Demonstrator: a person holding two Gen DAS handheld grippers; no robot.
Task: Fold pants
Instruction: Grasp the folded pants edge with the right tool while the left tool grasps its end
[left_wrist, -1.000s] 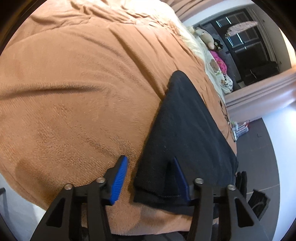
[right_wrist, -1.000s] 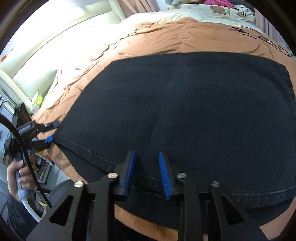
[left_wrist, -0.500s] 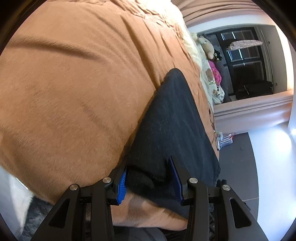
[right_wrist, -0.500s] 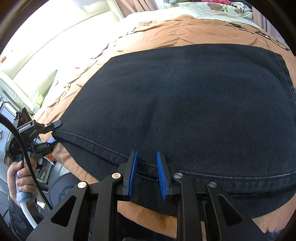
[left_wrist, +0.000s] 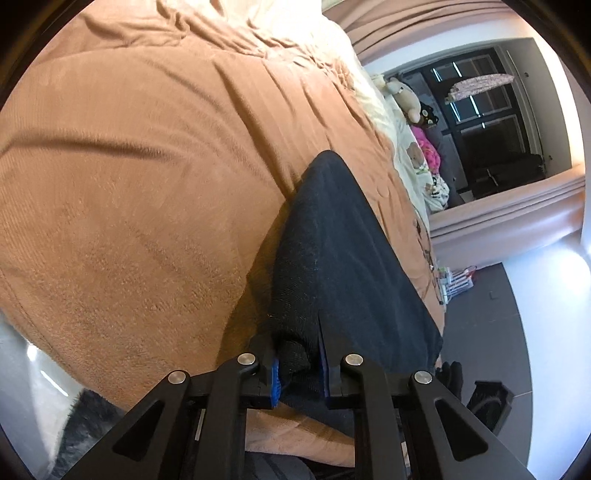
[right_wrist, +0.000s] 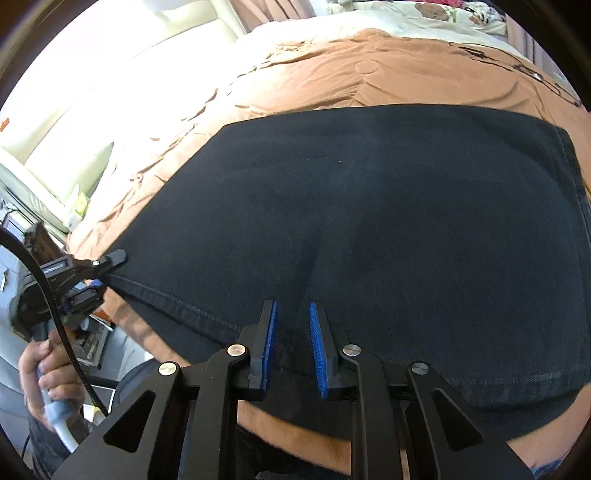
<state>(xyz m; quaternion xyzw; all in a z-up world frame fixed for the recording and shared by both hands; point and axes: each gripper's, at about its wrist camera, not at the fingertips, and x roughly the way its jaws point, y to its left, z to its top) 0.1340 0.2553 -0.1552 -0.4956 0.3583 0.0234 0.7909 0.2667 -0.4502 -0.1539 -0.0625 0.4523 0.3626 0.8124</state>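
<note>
Pants (right_wrist: 388, 221) lie flat across the brown blanket (left_wrist: 129, 221) on the bed, already doubled into a broad dark rectangle, with the stitched hem edge running along the near side of the bed. That much of the folding looks done: the legs seem laid together, and the cloth is mostly smooth, with only a shallow crease rising from the near edge.

Left gripper (left_wrist: 297, 363) is closing, and its blue pads already pinch a bunched corner of the pants at the end of that hem. In the right wrist view the same gripper (right_wrist: 98, 275) sits at the far left corner, held by a hand (right_wrist: 48, 380). Right gripper (right_wrist: 291, 347) is also closing a little; its 2 blue pads (right_wrist: 267, 345) stand close on either side of the hem near the middle, with dark cloth between them, clamped on it as far as I can judge.

Both grips look set, so the next fold is about to start. Left to do, by my reading: lift this near edge, carry it over to the far edge, lay it down square, and smooth it.
</note>
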